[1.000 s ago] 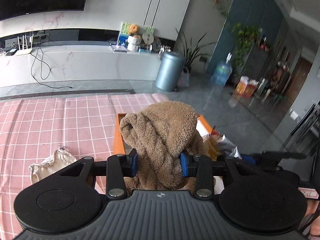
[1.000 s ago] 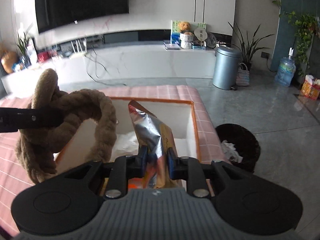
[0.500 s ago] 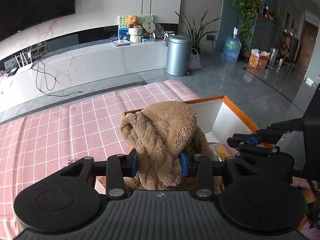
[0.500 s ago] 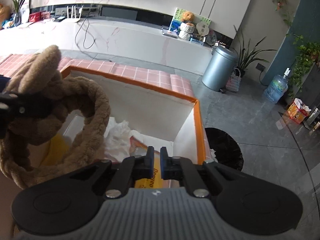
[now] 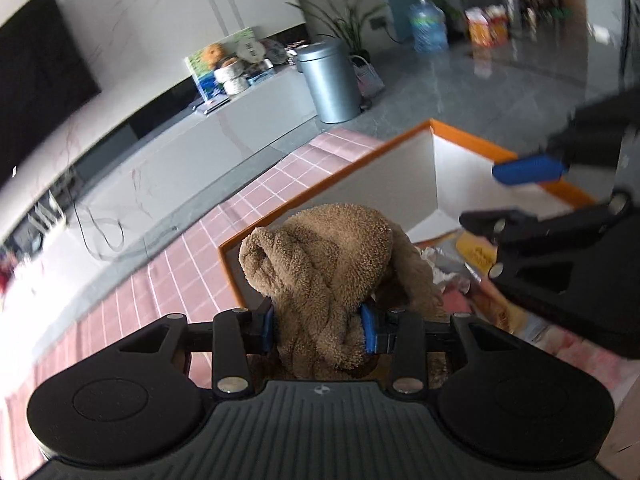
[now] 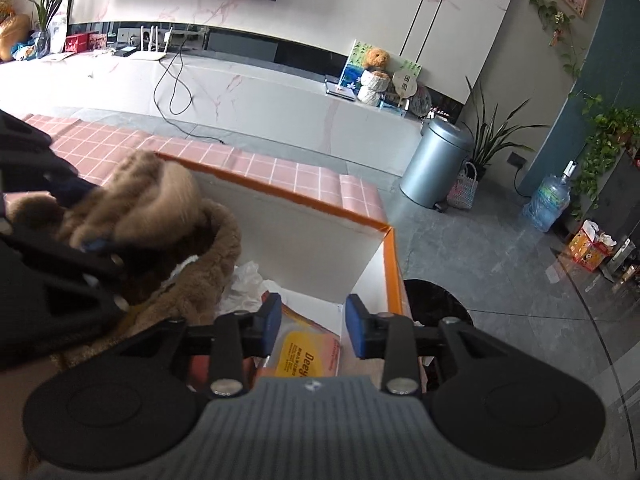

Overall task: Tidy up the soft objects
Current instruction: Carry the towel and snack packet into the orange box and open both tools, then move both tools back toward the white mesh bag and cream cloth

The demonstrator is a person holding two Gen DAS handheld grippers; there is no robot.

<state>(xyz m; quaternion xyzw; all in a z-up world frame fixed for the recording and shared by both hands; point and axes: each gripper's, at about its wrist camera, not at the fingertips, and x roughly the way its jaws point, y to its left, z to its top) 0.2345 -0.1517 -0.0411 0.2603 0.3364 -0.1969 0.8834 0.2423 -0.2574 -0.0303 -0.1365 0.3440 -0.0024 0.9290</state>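
Note:
A fuzzy brown plush garment (image 5: pixel 320 272) sits between the blue pads of my left gripper (image 5: pixel 318 330), which is shut on it, over the near left corner of an orange-rimmed white box (image 5: pixel 472 136). In the right wrist view the same plush garment (image 6: pixel 172 232) hangs at the left, held by the other gripper. My right gripper (image 6: pixel 314 330) hangs over the box (image 6: pixel 280 196) with its jaws opening and nothing between the pads. Below it lies a yellow and orange snack bag (image 6: pixel 304 356) inside the box. The right gripper's blue pad (image 5: pixel 528 168) shows at the right of the left wrist view.
The box stands on a pink checked tablecloth (image 5: pixel 208 240). White crumpled plastic (image 6: pixel 244 280) lies in the box. A black waste bin (image 6: pixel 436 300) sits on the floor beside the table, a grey metal bin (image 6: pixel 438 168) farther back, and a long white TV bench (image 6: pixel 240 92) behind.
My right gripper lowered the snack bag into the box, closed, then opened clear of it. My left gripper rolled and moved with the plush garment over the box corner.

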